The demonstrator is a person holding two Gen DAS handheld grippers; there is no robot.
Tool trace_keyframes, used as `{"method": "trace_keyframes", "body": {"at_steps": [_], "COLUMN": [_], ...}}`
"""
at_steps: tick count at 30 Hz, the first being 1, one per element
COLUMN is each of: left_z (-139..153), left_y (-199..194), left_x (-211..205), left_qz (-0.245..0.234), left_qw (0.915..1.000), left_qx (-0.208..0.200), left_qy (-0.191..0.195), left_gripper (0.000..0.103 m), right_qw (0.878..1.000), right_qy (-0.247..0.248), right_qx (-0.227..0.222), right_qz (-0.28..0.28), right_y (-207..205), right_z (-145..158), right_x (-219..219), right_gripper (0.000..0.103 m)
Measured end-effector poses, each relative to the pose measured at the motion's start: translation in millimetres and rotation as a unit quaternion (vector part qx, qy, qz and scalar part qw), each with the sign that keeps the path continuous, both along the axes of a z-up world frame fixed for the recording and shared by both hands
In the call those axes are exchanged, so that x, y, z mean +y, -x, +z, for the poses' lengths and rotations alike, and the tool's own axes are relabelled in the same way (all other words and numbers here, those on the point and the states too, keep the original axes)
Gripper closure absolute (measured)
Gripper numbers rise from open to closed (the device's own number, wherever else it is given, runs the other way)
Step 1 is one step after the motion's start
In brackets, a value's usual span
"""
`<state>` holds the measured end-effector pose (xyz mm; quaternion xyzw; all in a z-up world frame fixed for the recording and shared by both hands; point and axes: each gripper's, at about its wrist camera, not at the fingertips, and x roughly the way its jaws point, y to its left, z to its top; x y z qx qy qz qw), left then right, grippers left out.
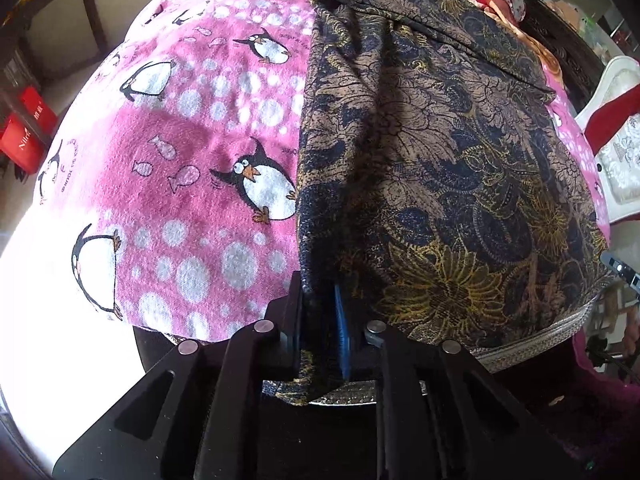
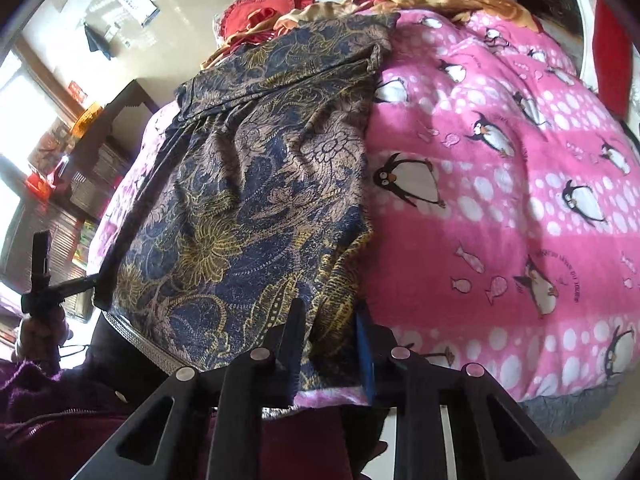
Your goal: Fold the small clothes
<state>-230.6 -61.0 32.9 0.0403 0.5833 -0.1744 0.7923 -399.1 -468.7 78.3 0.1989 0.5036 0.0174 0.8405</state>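
A dark blue and brown floral garment (image 1: 440,168) lies spread on a pink penguin blanket (image 1: 192,152) on a bed. My left gripper (image 1: 320,320) is shut on the garment's near left corner at the bed's edge. In the right wrist view the same garment (image 2: 256,184) lies to the left, on the blanket (image 2: 500,184). My right gripper (image 2: 332,344) has its fingers around the garment's near right corner, with cloth between them. The left gripper (image 2: 60,284) shows at the far left of that view, at the garment's other corner.
Red and gold pillows and bedding (image 2: 280,12) are piled at the bed's far end. A dark wooden table (image 1: 72,12) and red boxes (image 1: 28,128) stand left of the bed. A white headboard with red cloth (image 1: 616,120) is at the right. A purple sleeve (image 2: 48,420) is near.
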Motion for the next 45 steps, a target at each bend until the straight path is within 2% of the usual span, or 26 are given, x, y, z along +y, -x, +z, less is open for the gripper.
{"method": "trace_keyframes", "body": {"at_steps": [3, 5, 10, 12, 14, 16, 18, 22, 25, 30, 33, 34, 36, 39, 45], "left_z": [-0.5, -0.9, -2.9, -3.7, -4.3, -5.7, -6.7, -6.9, -7.2, -7.2, -6.5, -5.8, -5.1, 2.3, 52.6], "left_y": [1.3, 1.8, 1.7, 1.2, 0.9, 0.3, -0.4, -2.4, -4.7, -4.9, -4.7, -5.4, -8.9, -15.1, -30.2], "left_x": [-5.4, -7.4, -9.5, -9.5, -9.8, -11.6, -12.4, -10.3, -6.9, -8.5, -13.4, -14.4, -13.0, -7.2, 3.2], "left_qz": [-0.010, -0.014, -0.014, -0.013, -0.014, -0.016, -0.018, -0.019, -0.016, -0.014, -0.033, -0.038, -0.033, -0.018, -0.012], "left_qw": [0.9999, 0.9999, 0.9999, 0.9999, 0.9999, 0.9999, 0.9998, 0.9994, 0.9989, 0.9989, 0.9987, 0.9985, 0.9984, 0.9977, 0.9913], "left_qx": [-0.001, -0.001, 0.002, 0.004, 0.005, 0.005, 0.007, 0.018, 0.028, 0.032, 0.032, 0.033, 0.037, 0.033, -0.037], "left_qy": [-0.002, -0.001, -0.006, -0.003, -0.002, -0.003, -0.001, 0.024, 0.034, 0.032, 0.023, 0.024, 0.027, 0.056, 0.126], "left_gripper": [0.074, 0.069, 0.068, 0.065, 0.064, 0.063, 0.061, 0.053, 0.053, 0.053, 0.053, 0.056, 0.093, 0.097, 0.097], "right_qw": [0.999, 1.000, 1.000, 0.999, 0.999, 0.999, 0.999, 0.998, 0.997, 0.997, 0.997, 0.997, 0.997, 0.994, 0.984], "right_qy": [-0.034, -0.031, 0.001, 0.009, 0.020, 0.029, 0.014, -0.036, -0.030, -0.051, -0.062, -0.058, -0.062, -0.101, -0.150], "right_qx": [0.011, 0.007, 0.010, 0.012, 0.016, 0.019, 0.014, -0.007, 0.005, 0.013, 0.011, 0.011, 0.006, -0.032, -0.100], "right_qz": [-0.006, -0.003, 0.026, 0.031, 0.034, 0.039, 0.040, 0.053, 0.072, 0.061, 0.055, 0.058, 0.051, 0.028, 0.005], "right_y": [-4.7, -6.4, -8.8, -9.7, -11.0, -11.6, -11.3, -10.4, -13.1, -17.1, -20.0, -20.4, -21.4, -20.7, -19.2], "right_z": [-9.3, -9.8, -6.4, -7.3, -8.6, -8.4, -6.0, -1.8, -7.9, -20.2, -23.3, -22.5, -18.0, -1.5, 35.3], "right_x": [-3.4, -0.2, 11.0, 12.3, 13.2, 13.5, 12.1, 9.6, 14.8, 10.2, 8.6, 9.7, 9.5, 3.6, -8.6], "right_gripper": [0.056, 0.056, 0.056, 0.061, 0.071, 0.085, 0.090, 0.090, 0.089, 0.089, 0.089, 0.089, 0.093, 0.096, 0.096]}}
